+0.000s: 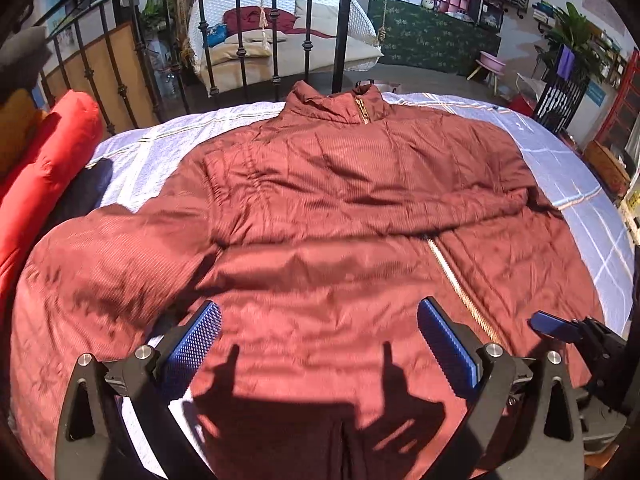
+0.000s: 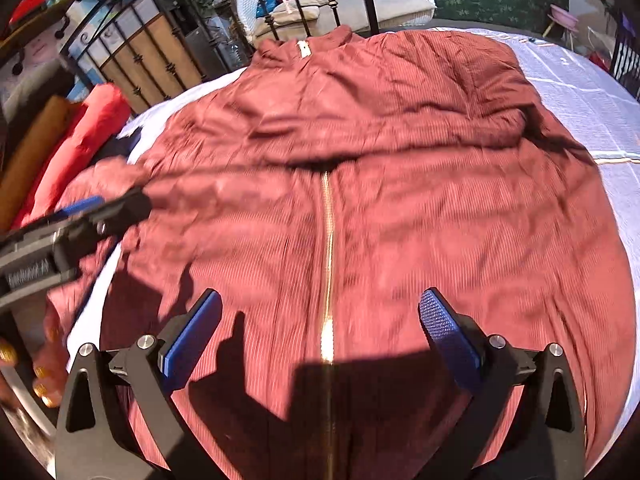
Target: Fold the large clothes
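A large maroon zip-up jacket (image 1: 320,200) lies front up on the bed, collar at the far side; it also shows in the right wrist view (image 2: 400,184). Its right sleeve is folded across the chest. A gold zipper (image 2: 328,240) runs down the front. My left gripper (image 1: 320,344) is open and empty above the jacket's lower left part. My right gripper (image 2: 320,332) is open and empty above the zipper near the hem. The right gripper's blue fingertip shows in the left wrist view (image 1: 554,326). The left gripper shows at the left of the right wrist view (image 2: 80,216).
The jacket lies on a pale checked bedsheet (image 1: 580,184). A black iron bed frame (image 1: 240,48) stands at the far side. Red (image 1: 44,176) and mustard (image 2: 32,152) folded cloths lie at the left. A white bed (image 1: 304,40) and furniture stand beyond.
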Action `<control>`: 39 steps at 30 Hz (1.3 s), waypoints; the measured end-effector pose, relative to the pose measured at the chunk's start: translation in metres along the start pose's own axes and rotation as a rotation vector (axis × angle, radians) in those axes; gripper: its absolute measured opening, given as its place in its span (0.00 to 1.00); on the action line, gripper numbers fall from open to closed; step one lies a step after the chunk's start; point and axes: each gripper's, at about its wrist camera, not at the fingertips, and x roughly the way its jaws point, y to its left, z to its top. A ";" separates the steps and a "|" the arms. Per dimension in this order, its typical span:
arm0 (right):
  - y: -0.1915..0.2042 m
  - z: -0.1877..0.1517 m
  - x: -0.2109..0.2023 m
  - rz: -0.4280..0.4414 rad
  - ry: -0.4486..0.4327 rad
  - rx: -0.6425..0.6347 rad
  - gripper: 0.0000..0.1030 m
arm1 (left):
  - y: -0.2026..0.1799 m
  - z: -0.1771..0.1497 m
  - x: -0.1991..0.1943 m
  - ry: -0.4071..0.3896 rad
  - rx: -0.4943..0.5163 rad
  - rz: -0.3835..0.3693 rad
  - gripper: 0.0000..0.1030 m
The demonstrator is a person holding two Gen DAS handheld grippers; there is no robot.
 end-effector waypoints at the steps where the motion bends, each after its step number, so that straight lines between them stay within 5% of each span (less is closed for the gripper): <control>1: 0.003 -0.007 -0.004 -0.005 0.006 -0.010 0.95 | 0.000 -0.005 -0.003 -0.001 0.006 0.006 0.94; 13: 0.015 -0.031 -0.017 0.005 0.035 -0.070 0.95 | 0.032 -0.052 -0.021 0.023 -0.014 0.092 0.94; 18: 0.026 -0.032 -0.019 0.020 0.035 -0.103 0.95 | 0.091 -0.090 -0.041 0.016 -0.153 0.172 0.92; 26: 0.040 -0.034 -0.012 0.043 0.051 -0.131 0.95 | 0.201 -0.178 -0.115 -0.009 -0.500 0.447 0.83; 31: 0.053 -0.033 -0.005 0.057 0.060 -0.155 0.95 | 0.239 -0.220 -0.130 0.039 -0.707 0.478 0.79; 35: 0.059 -0.032 -0.004 0.065 0.059 -0.164 0.95 | 0.249 -0.225 -0.117 0.077 -0.750 0.381 0.55; 39: 0.060 -0.033 -0.006 0.061 0.053 -0.175 0.95 | 0.242 -0.206 -0.118 0.070 -0.681 0.370 0.15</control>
